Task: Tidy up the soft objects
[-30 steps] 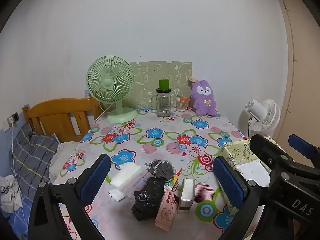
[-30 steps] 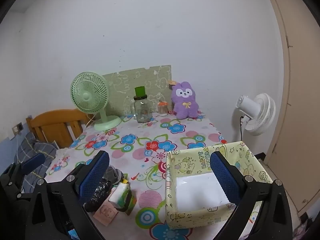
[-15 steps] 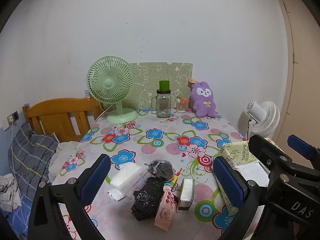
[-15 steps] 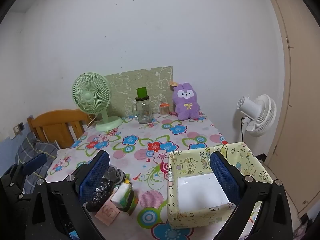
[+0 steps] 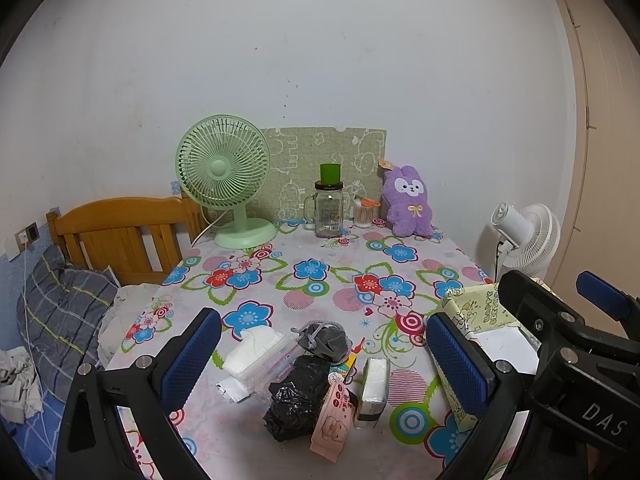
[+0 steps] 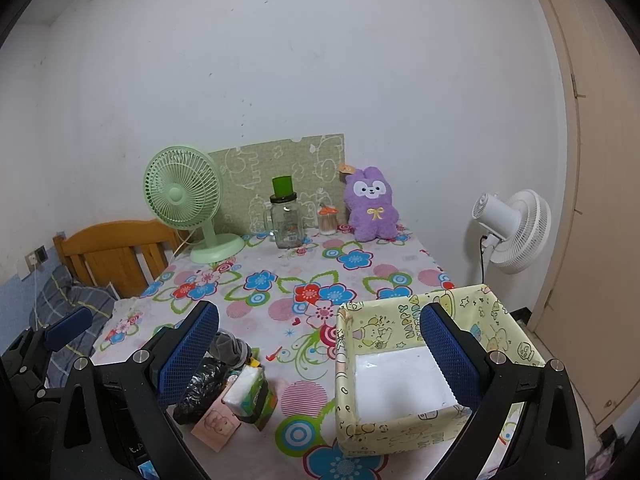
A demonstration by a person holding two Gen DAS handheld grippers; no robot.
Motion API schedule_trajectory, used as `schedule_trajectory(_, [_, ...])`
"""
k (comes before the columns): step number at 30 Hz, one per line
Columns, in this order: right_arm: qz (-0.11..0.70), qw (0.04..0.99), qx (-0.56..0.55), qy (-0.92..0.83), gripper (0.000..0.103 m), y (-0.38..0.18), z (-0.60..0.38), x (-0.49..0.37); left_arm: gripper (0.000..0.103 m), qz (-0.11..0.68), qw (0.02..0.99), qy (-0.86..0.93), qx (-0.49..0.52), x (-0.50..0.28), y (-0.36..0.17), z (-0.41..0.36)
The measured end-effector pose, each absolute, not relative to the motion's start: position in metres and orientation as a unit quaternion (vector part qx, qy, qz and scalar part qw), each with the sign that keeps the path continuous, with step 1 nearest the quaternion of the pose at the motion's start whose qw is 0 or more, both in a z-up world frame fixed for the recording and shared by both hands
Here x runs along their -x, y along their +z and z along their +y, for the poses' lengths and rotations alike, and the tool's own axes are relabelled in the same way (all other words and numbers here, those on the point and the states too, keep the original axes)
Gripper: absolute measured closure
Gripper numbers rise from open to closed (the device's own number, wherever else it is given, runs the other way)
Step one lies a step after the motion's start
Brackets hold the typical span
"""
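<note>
A pile of soft things lies near the front of the flowered table (image 5: 304, 280): a white tissue pack (image 5: 256, 354), a grey drawstring pouch (image 5: 326, 340), a black plastic bag (image 5: 298, 398), a pink pack (image 5: 332, 424) and a small tissue pack (image 5: 374, 384). A yellow cartoon box (image 6: 404, 364) with a bare white floor stands at the front right. My left gripper (image 5: 324, 364) is open above the pile. My right gripper (image 6: 320, 356) is open and empty, between pile and box. A purple plush rabbit (image 6: 370, 210) sits at the back.
A green fan (image 5: 224, 184), a glass jar with a green lid (image 5: 329, 204) and a small cotton-swab jar (image 5: 363, 214) stand along the back. A wooden headboard (image 5: 120, 232) and bedding lie left. A white floor fan (image 6: 512, 228) stands right.
Both views have shifted only slightly; the objects on the table have not moved and both grippers stay open.
</note>
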State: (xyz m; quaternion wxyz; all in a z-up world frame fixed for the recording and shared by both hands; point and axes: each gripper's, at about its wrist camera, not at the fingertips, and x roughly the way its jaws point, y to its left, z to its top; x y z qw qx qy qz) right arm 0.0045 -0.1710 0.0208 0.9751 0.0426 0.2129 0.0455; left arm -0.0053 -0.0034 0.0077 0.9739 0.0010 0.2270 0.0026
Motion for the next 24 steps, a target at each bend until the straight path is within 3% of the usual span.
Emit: schedule_trajectory(24, [0.212, 0.975, -0.044, 0.046, 0.001, 0.0231, -0.1705, -0.0019, 0.001, 0.219, 0.976, 0.009, -0.004, 0.0113, 0.012, -0.0036])
